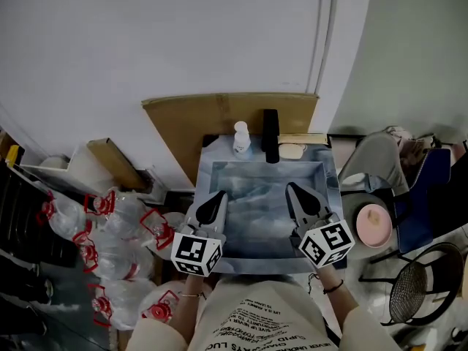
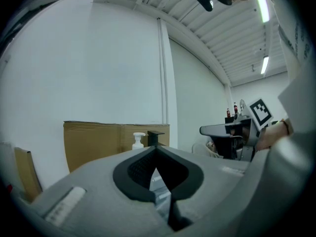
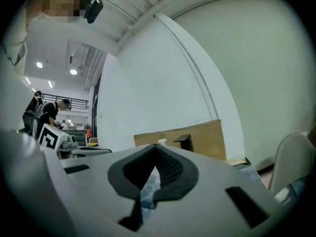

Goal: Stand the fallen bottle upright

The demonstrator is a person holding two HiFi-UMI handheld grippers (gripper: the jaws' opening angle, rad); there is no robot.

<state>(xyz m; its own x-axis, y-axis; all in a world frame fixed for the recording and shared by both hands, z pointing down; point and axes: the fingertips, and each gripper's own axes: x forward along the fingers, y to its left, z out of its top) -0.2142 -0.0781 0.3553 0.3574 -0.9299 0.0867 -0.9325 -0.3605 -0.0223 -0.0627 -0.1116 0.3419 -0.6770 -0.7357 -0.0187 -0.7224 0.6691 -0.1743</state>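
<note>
A white pump bottle (image 1: 241,137) stands upright at the back edge of the marble-patterned table (image 1: 263,225), just left of a tall black object (image 1: 270,135). My left gripper (image 1: 214,202) hovers over the table's front left, shut, with nothing in it. My right gripper (image 1: 299,194) hovers at the front right, also shut and empty. In the left gripper view the bottle (image 2: 138,141) shows just over the closed jaws of my left gripper (image 2: 156,149). In the right gripper view only the bottle's top (image 3: 161,142) peeks above my right gripper (image 3: 154,149).
A cardboard sheet (image 1: 219,115) leans on the wall behind the table. A beige item (image 1: 292,151) lies right of the black object. Several large water jugs (image 1: 110,247) crowd the floor at the left. A chair (image 1: 380,159), a pink plate (image 1: 373,224) and a mesh stool (image 1: 420,284) stand at the right.
</note>
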